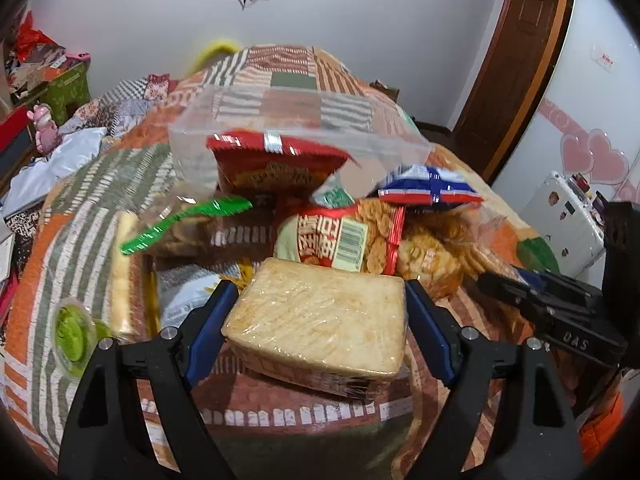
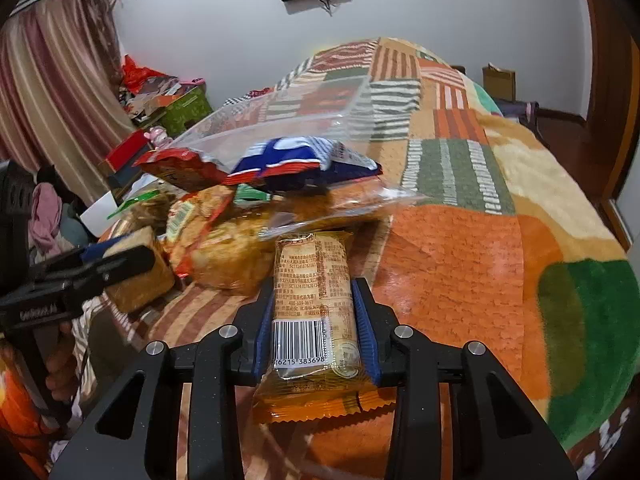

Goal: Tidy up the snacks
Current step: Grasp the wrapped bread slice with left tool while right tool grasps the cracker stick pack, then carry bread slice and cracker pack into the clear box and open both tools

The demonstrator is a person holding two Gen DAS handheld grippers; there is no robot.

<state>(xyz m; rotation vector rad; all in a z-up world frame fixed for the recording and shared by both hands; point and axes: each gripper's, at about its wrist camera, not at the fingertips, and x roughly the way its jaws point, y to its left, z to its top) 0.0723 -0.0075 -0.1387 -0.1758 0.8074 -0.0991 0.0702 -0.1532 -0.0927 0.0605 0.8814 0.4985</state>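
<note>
I am holding my left tool (image 1: 316, 312) clamped across a plastic-wrapped bread block (image 1: 320, 320), one blue pad on each short side, the block sitting low over the patchwork bed cover (image 1: 80, 208). My right tool (image 2: 314, 320) is closed on a narrow orange-wrapped snack bar (image 2: 312, 304), gripped around its middle with the barcode end trailing back toward me. Ahead of both tools the snack pile is lying on the bed: a clear plastic bin (image 1: 296, 120) tipped on top, a red packet (image 1: 276, 160) under its rim, a blue-and-white packet (image 1: 432, 188) just right of that, and a cracker bag (image 1: 360, 240) directly beyond the bread. The two tools are working near each other; the right one is showing at the right edge of the left view. Risks, as I judge them: the film on the bread looks slick, so the block could be sliding out if I tilt it; the bar is overhanging both ways and could be pivoting between the pads; the bin appears poorly balanced and any nudge may be toppling it; the soft bedding is giving no firm base for stacking.
</note>
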